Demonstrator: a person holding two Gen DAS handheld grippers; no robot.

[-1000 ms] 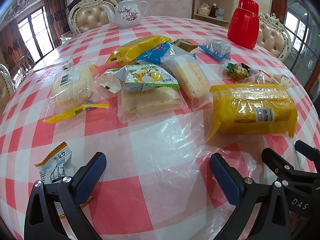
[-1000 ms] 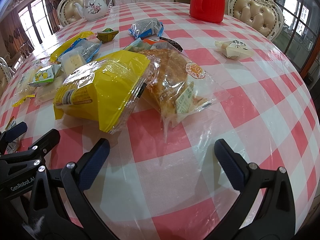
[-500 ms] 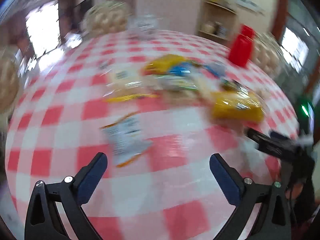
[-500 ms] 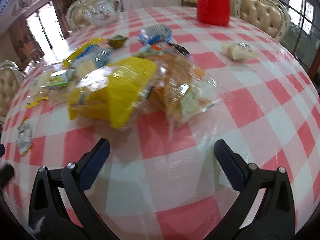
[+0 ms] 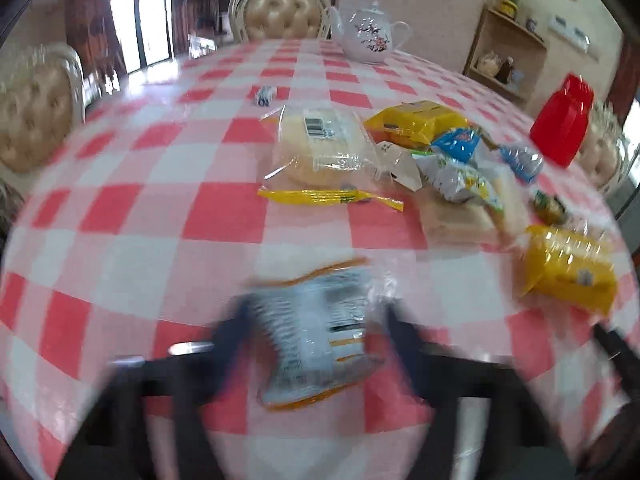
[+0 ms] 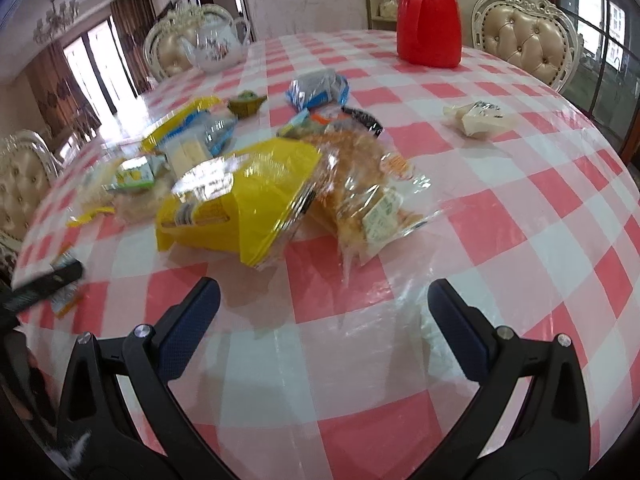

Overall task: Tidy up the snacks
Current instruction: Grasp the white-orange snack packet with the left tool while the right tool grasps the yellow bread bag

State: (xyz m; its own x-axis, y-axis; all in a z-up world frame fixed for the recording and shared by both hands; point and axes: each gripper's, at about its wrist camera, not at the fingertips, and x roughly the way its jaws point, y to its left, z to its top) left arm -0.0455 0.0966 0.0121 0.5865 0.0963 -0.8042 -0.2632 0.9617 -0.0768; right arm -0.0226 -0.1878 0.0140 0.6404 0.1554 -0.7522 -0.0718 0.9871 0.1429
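A small white snack packet with orange edges [image 5: 320, 344] lies on the red-and-white checked tablecloth [image 5: 120, 208]. My left gripper [image 5: 316, 312], badly blurred, is closing its jaws on it, and the packet fills the gap between the fingers. The right wrist view shows that gripper [image 6: 44, 284] at the far left edge. My right gripper [image 6: 322, 292] stands open over bare cloth, with nothing between its fingers. Just beyond it lie a yellow bag [image 6: 240, 208] and a clear bag of bread [image 6: 360, 184].
Several more snack packs lie in a heap mid-table [image 5: 440, 168], with a thin yellow stick pack [image 5: 328, 197] nearby. A white teapot [image 5: 370, 38] and a red jug [image 6: 430, 24] stand at the far side. A small cream packet [image 6: 478, 116] lies apart. Padded chairs ring the table.
My left gripper swung left from the yellow bag to the small white packet, and its jaws came in from wide open. The right gripper stayed open and tilted slightly.
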